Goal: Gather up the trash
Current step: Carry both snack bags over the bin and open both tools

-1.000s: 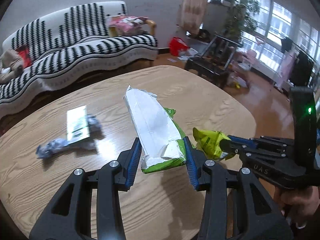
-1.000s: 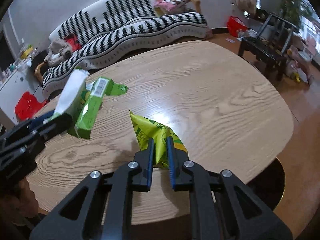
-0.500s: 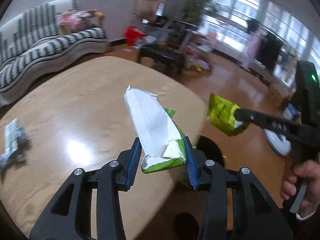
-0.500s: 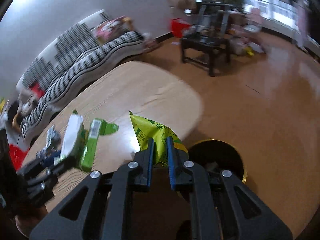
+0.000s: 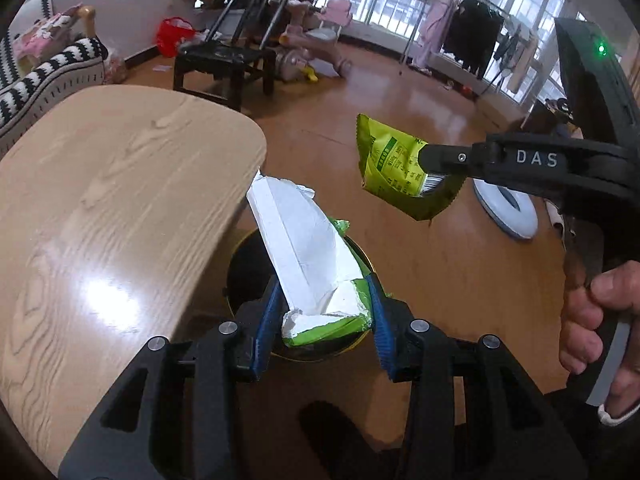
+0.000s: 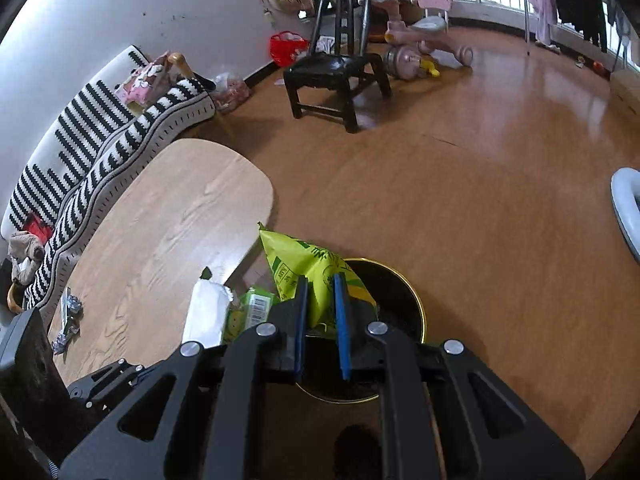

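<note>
Left wrist view: the left gripper (image 5: pixel 322 320) has its jaws pinching the green-and-white wrapper (image 5: pixel 308 252). The wrapper's long axis runs forward and up-left, and its held end is directly over the black bin (image 5: pixel 248 272) on the floor beside the table (image 5: pixel 120 184). The right gripper (image 6: pixel 320 320) has its jaws pinching the yellow-green snack bag (image 6: pixel 304 264), also above the bin's mouth, w/ the left one nearer the centre, I judge. Vs. 1 s ago, both loads were over the table; now they are past its edge. Small foil trash (image 6: pixel 68 320) lies on the table.
</note>
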The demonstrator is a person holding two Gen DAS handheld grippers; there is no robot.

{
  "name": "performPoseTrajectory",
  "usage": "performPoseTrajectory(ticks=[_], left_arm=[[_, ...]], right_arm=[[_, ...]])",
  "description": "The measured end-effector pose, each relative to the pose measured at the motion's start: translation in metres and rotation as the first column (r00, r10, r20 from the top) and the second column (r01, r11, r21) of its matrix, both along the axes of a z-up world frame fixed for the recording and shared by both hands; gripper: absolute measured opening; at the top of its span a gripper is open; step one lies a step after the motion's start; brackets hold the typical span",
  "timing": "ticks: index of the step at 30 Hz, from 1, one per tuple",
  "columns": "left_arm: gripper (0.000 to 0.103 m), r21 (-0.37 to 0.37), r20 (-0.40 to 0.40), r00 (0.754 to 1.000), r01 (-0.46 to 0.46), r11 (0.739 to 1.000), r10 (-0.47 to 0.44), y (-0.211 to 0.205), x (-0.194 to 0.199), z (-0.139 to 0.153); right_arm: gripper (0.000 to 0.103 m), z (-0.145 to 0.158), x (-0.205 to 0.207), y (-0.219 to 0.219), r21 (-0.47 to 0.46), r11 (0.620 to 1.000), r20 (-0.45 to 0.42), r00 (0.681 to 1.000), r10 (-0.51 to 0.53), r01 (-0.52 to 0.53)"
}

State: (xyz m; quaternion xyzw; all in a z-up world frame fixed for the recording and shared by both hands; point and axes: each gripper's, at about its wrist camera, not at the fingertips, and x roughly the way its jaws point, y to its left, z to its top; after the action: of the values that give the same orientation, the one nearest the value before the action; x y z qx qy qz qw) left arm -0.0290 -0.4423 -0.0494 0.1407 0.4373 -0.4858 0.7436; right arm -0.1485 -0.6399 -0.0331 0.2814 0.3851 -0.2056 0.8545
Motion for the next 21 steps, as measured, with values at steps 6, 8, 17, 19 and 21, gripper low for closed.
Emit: performPoseTrajectory(ticks=[6, 8, 17, 19, 21], left_arm=[[0.041, 0.008, -0.017, 1.0, 0.004, 1.0, -0.003, -0.01, 0.003, -0.006], [0.042, 0.007, -0.024, 1.0, 0.002, 1.0, -0.002, -0.012, 0.006, -0.006], [0.072, 0.002, -0.01, 1.0, 0.017, 1.0, -0.017, -0.02, 0.004, -0.008], [0.079, -0.008, -0.001, 1.0, 0.004, 1.0, -0.004, -0.02, 0.006, -0.006], [0.083, -0.009, -0.007, 1.0, -0.01, 1.0, 0.01, -0.019, 0.009, -0.006]], right_arm=[[0.014, -0.001, 0.001, 0.0, 0.006, 1.0, -0.003, 1.0, 0.005, -0.005], [0.014, -0.001, 0.002, -0.001, 0.008, 1.0, -0.004, 1.0, 0.007, -0.006], [0.017, -0.003, 0.008, -0.006, 0.023, 1.0, -0.021, 1.0, -0.008, 0.009], [0.049, -0.002, 0.007, -0.005, 0.014, 1.0, -0.023, 1.0, -0.02, 0.02], [0.063, 0.001, 0.005, -0.004, 0.003, 1.0, -0.008, 1.0, -0.025, 0.025]])
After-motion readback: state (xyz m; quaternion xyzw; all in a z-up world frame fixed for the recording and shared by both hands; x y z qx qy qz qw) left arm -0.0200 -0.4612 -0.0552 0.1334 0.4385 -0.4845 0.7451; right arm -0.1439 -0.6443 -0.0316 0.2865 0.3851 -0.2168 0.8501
